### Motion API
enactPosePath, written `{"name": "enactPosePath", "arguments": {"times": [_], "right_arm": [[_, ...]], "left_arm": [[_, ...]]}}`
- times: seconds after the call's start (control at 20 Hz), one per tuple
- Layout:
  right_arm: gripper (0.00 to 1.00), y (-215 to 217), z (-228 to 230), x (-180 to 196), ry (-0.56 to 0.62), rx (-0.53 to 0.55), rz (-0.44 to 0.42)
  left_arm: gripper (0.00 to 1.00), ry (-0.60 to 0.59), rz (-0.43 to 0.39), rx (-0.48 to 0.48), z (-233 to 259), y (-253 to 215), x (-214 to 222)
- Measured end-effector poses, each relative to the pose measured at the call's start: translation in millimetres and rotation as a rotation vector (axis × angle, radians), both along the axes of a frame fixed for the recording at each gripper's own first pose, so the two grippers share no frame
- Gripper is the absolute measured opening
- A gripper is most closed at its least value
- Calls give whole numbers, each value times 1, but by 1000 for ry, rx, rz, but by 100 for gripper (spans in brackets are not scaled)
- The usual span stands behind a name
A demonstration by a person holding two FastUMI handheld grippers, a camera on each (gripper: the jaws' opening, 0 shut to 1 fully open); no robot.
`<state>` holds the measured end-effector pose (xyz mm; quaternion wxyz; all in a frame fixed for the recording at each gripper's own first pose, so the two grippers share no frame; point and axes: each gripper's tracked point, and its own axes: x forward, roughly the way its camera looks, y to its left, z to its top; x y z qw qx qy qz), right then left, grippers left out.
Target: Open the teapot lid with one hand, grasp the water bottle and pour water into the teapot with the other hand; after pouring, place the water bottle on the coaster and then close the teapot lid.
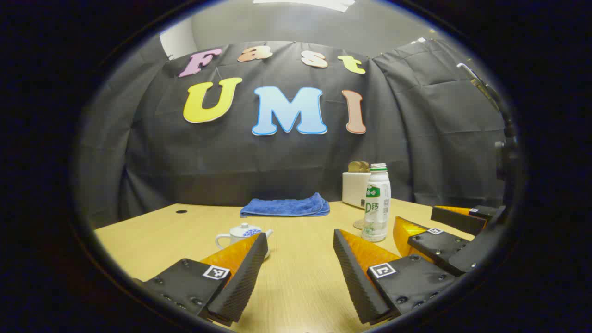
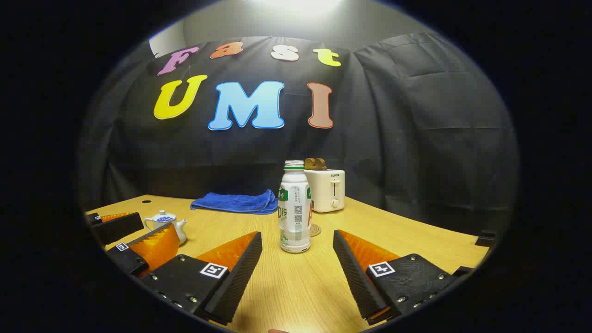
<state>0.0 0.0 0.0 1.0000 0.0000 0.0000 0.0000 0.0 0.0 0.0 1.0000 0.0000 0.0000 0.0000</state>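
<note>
A small white teapot [image 1: 242, 234] with blue dots stands on the wooden table with its lid on, just beyond my left gripper's [image 1: 299, 246] left finger; that gripper is open and empty. In the right gripper view the teapot [image 2: 165, 222] sits at the far left, behind the other gripper [image 2: 134, 233]. An uncapped clear water bottle [image 2: 294, 207] with a white and green label stands upright ahead of my open right gripper [image 2: 297, 245]. The round coaster [image 2: 315, 230] peeks out behind the bottle. In the left gripper view the bottle [image 1: 377, 203] stands right of centre, beside the other gripper [image 1: 434, 226].
A folded blue towel [image 1: 286, 206] lies at the back of the table [image 1: 300, 273]. A white toaster [image 2: 326, 189] with toast in it stands behind the bottle. A small dark hole [image 1: 181, 212] marks the table's far left.
</note>
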Motion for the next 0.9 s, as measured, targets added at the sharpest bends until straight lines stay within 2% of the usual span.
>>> {"name": "enactPosePath", "arguments": {"times": [0.9], "right_arm": [[95, -2, -1, 2, -5, -1, 3]], "left_arm": [[99, -2, 0, 0, 1, 0, 0]]}}
